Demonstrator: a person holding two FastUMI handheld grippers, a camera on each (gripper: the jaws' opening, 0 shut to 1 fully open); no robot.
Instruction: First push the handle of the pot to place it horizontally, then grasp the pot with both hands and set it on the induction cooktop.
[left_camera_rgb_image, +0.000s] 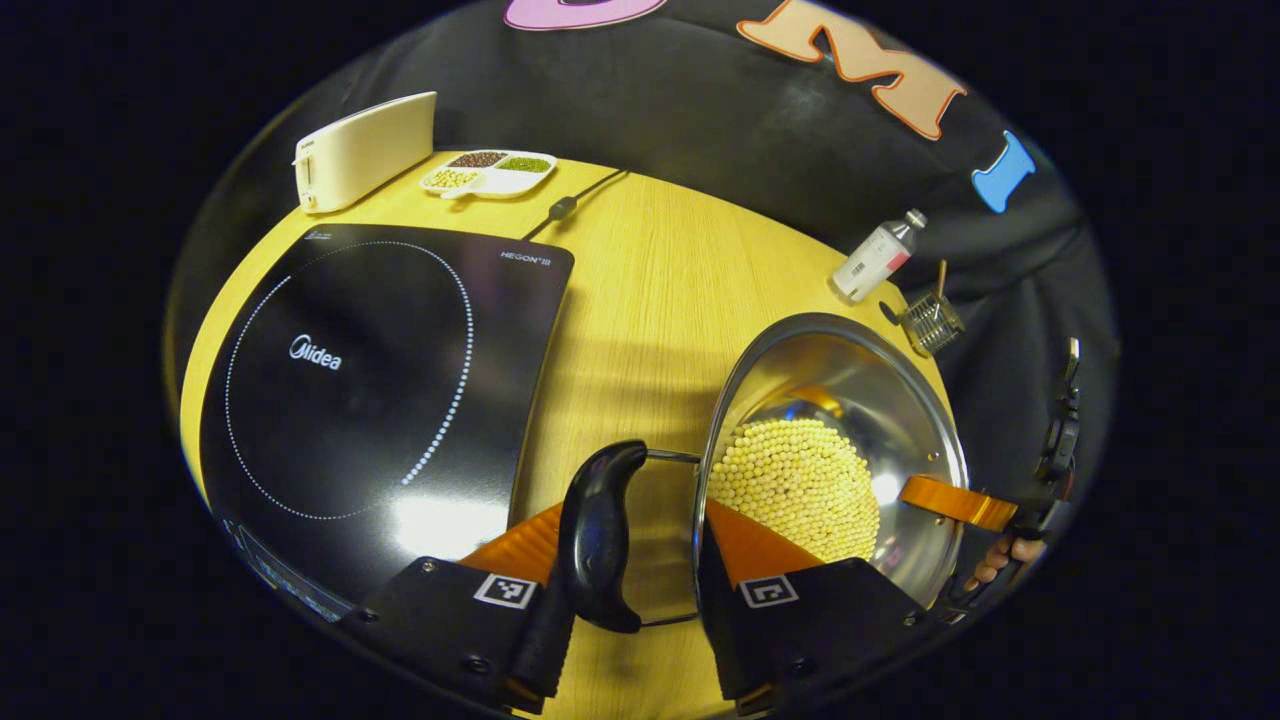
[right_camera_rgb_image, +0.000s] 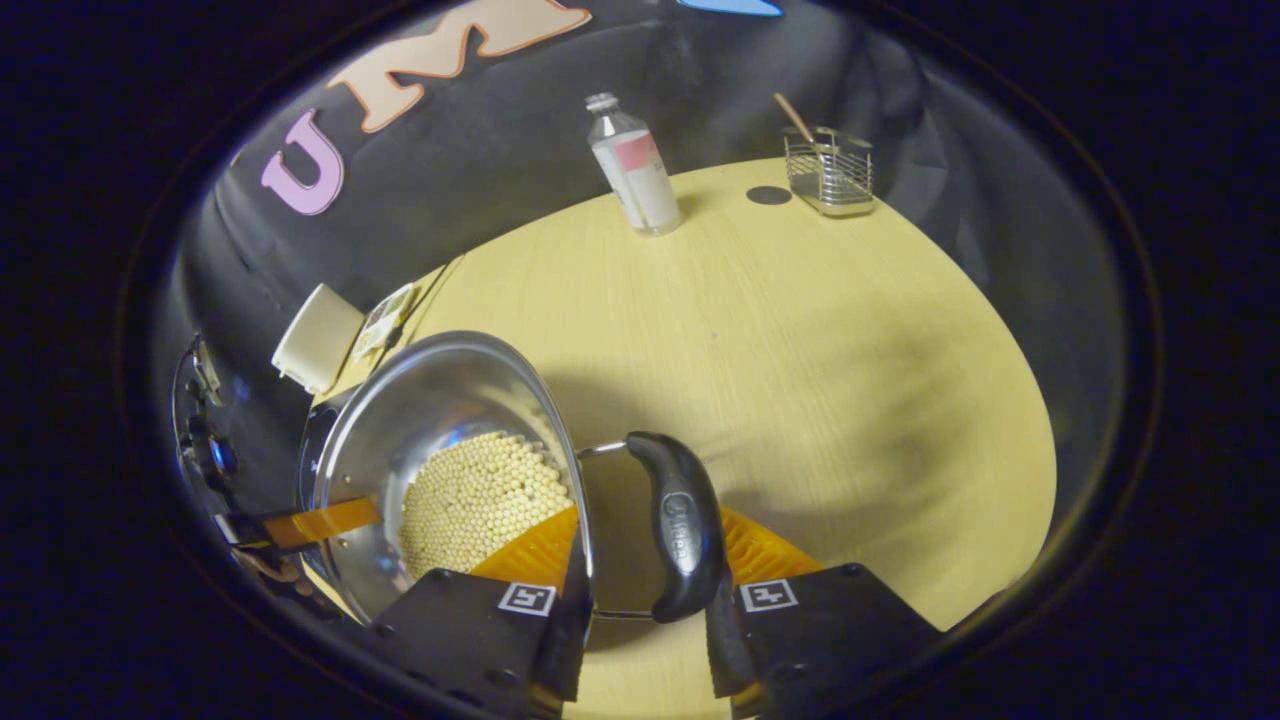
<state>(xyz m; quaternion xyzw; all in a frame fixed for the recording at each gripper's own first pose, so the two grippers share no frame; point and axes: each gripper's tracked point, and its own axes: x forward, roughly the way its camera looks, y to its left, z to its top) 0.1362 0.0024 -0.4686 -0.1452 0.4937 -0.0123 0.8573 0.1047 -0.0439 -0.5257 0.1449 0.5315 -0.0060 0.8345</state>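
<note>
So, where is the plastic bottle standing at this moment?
In the right gripper view the bottle stands at the far table edge, left of the wire basket; beyond the pot in the left gripper view.

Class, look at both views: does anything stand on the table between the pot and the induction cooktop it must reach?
Nothing visible does: bare table separates the pot from the induction cooktop.

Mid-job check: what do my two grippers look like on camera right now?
The left gripper and the right gripper look alike: blocky black housings with visible screws, and a square black-and-white marker on each mount. The tongs have ribbed inner faces.
</note>
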